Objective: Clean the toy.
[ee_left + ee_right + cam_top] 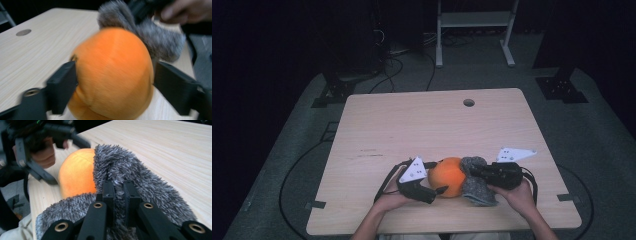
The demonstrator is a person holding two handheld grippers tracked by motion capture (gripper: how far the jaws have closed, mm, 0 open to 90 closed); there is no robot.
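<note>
We see the orange ball [448,176] on the counter [412,125] at six o'clock. Our left tool [113,82] straddles it, jaws wide beside its sides. At the ball's three o'clock, our right tool [119,195] is pinched tight on the grey furry cover [140,180].
</note>
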